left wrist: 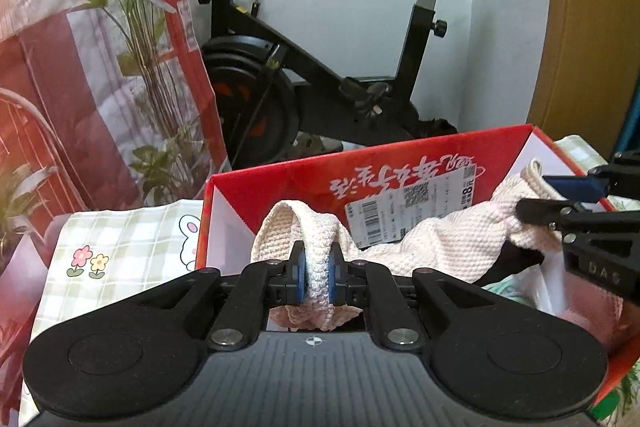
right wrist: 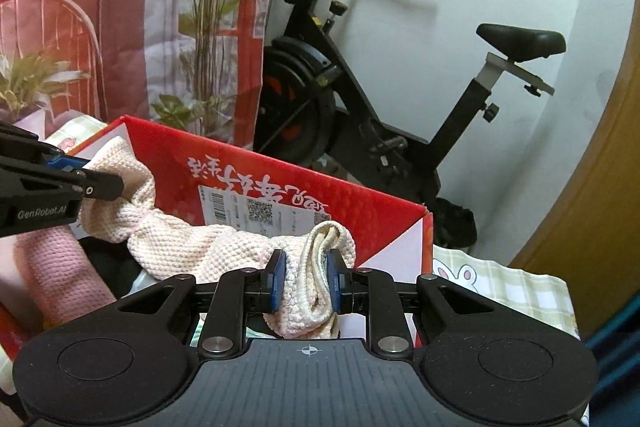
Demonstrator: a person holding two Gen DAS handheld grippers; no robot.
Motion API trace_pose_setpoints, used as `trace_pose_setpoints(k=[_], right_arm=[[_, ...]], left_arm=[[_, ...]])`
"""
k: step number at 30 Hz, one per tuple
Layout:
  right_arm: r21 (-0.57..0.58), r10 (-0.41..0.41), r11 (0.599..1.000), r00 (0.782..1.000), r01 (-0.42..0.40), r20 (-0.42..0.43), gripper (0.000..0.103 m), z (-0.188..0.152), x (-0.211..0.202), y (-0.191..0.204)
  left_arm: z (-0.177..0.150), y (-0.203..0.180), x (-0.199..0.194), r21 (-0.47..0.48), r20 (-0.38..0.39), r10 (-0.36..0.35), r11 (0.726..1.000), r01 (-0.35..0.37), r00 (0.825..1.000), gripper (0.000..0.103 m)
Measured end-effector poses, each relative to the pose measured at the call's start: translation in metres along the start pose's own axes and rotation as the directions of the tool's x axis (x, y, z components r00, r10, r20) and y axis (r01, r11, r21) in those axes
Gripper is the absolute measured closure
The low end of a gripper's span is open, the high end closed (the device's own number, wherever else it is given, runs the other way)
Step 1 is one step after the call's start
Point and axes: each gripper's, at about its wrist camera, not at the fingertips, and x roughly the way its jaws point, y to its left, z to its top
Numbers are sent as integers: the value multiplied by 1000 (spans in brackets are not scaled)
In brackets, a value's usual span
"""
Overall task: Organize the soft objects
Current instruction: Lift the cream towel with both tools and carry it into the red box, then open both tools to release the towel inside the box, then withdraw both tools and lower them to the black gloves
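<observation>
A cream knitted cloth [left wrist: 436, 243] hangs stretched between both grippers above an open red cardboard box [left wrist: 280, 183]. My left gripper [left wrist: 317, 277] is shut on one bunched end of the cloth. My right gripper [right wrist: 306, 281] is shut on the other folded end of the cloth [right wrist: 188, 243]. Each gripper shows in the other's view: the right gripper [left wrist: 560, 199] at the right edge, the left gripper [right wrist: 100, 179] at the left edge. Inside the red box [right wrist: 360, 203] lie a pink knitted item [right wrist: 52, 267] and dark fabric, partly hidden.
The box rests on a green checked cloth with cartoon flowers [left wrist: 108, 247]. A black exercise bike [left wrist: 320, 59] stands behind the box against a white wall. A potted plant [left wrist: 148, 39] and a red-and-white curtain are at the left. A wooden panel [left wrist: 592, 27] rises at the right.
</observation>
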Motion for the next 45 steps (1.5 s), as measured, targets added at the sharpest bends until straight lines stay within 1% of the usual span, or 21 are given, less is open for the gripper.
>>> trace_pose_setpoints(k=[2,4,5,6,8,10,12,14,15,17,19,21,29,33,40,45], right_arm=[[-2,2,1000,1000,-2,-2,74,0,0,-1],[10,6,1000,1000,-6,1,71,0,-2,-3],[20,11,1000,1000,-11,3,68,0,-5,-5],[27,14,1000,1000,-14,5,64,0,-7,-6],[24,25,999,999,-25,26,43,0,-15,-6],[16,27,999,998,-28,48,38,0,-26,-4],[19,36,999,998,-37,59,33,-1,-37,-5],[31,47,998,996,-50,80,20,-1,-49,-6],[39,56,997,994,-59,93,18,-2,-56,-6],[55,72,995,991,-79,114,7,-5,-68,-7],[80,78,993,988,-90,135,1,-9,-82,-8],[101,86,990,984,-102,153,0,-13,-93,-9],[170,107,975,976,-140,191,0,-38,-131,-9],[189,120,969,971,-161,207,0,-55,-146,-6],[203,121,964,964,-171,236,0,-88,-166,4],[227,116,959,965,-171,236,0,-112,-172,10]], left_arm=[[1,5,-1,-21,3,-13,1000,14,1000,88],[2,9,-7,-42,32,-38,998,39,999,70],[2,11,-10,-47,49,-49,998,52,998,52],[1,11,-15,-51,65,-56,997,60,996,40],[1,10,-24,-45,81,-71,996,74,994,36],[0,9,-33,-35,86,-78,996,81,993,30],[-2,9,-44,-37,99,-84,995,88,992,15],[-6,10,-55,-52,115,-97,993,104,989,11],[-8,11,-61,-60,119,-108,991,116,987,10],[-12,13,-72,-76,122,-125,988,135,985,7],[-19,14,-83,-85,128,-134,986,145,983,5],[-26,15,-95,-93,134,-137,984,150,981,3],[-59,25,-134,-141,161,-139,977,162,977,3],[-76,28,-150,-139,171,-121,979,146,978,3],[-110,26,-164,-132,179,-96,984,120,979,3],[-132,24,-166,-155,176,-82,982,110,981,3]])
